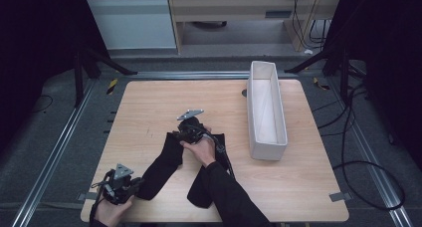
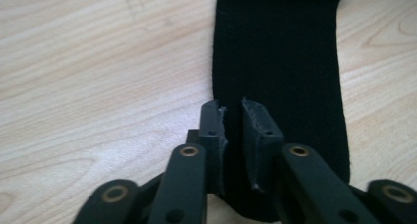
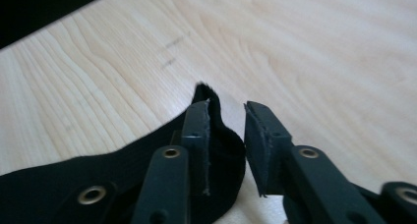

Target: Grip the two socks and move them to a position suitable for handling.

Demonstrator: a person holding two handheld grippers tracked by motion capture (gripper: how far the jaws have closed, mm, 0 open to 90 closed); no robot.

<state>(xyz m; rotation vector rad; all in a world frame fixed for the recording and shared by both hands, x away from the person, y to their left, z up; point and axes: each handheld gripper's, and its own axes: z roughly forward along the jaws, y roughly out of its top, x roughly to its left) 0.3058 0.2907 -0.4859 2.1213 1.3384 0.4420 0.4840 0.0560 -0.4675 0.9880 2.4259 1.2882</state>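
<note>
Black cloth (image 2: pixel 278 62) lies under both parted tongs.

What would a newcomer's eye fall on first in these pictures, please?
A black fabric garment sprawls across the near middle of the pale wooden table, with the left gripper at its near end and the right gripper at its far end, both open. A long white rectangular box stands empty at the right.

black cloth (image 1: pixel 166 162) flat on table (image 1: pixel 149 107) | 2 tongs at ends | white box (image 1: pixel 266 110) right
</note>
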